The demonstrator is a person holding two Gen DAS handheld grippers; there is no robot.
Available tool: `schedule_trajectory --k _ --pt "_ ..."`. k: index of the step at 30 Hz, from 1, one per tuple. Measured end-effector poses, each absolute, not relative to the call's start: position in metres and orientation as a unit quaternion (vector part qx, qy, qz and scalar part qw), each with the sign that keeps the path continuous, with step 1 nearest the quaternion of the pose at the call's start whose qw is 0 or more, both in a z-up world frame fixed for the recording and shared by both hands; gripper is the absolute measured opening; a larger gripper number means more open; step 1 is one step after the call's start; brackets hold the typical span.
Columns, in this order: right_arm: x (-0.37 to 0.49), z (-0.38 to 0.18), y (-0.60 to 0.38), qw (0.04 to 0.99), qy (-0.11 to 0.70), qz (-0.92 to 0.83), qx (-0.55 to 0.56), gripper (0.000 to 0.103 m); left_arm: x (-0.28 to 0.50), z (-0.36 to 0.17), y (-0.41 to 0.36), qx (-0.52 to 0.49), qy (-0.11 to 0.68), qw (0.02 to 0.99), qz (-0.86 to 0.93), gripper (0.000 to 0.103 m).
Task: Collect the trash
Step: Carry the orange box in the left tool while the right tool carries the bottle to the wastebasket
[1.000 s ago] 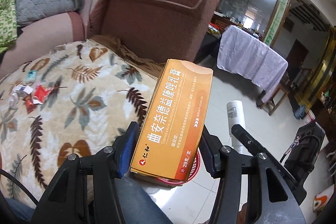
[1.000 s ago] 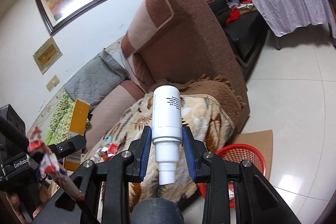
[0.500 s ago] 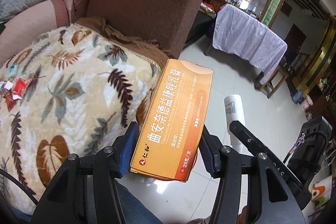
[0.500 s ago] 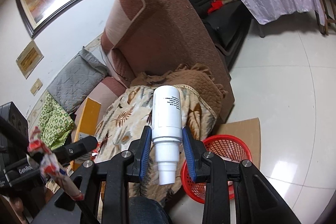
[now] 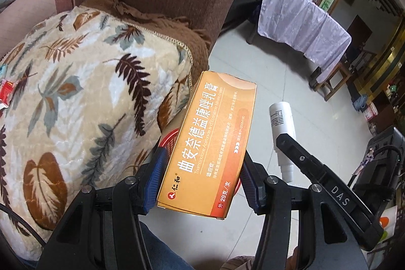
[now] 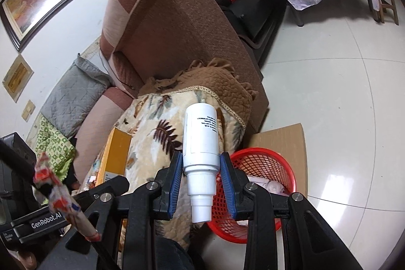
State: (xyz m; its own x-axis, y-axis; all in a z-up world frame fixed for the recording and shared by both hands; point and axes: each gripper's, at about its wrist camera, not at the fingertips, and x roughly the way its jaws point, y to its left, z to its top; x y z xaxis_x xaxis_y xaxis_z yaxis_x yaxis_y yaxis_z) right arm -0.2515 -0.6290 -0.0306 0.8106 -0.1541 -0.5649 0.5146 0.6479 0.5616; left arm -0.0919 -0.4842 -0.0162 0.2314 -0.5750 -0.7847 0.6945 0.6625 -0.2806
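Beside sofa edge, above red basket: left gripper clamped on orange carton, likely light, crushable; grip flat sides. Right gripper pinches white bottle at neck; probably smooth, rigid, slippery.

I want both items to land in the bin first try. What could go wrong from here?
The red basket is small and sits hard against the blanket-covered sofa. The orange box in the left gripper hides most of it, so that drop is near blind. The white bottle in the right gripper could bounce off the rim.
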Motion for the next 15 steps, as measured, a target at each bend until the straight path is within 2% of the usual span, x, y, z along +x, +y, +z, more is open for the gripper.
schedule_trajectory --k 13,15 --pt "-0.241 -0.046 -0.639 0.864 0.249 -0.216 0.381 0.034 -0.081 -0.051 -0.507 0.083 0.497 0.755 -0.42 0.054" --pt "-0.24 -0.05 -0.644 0.858 0.251 -0.214 0.394 0.044 -0.08 -0.058 -0.512 0.096 0.501 0.751 -0.419 0.055"
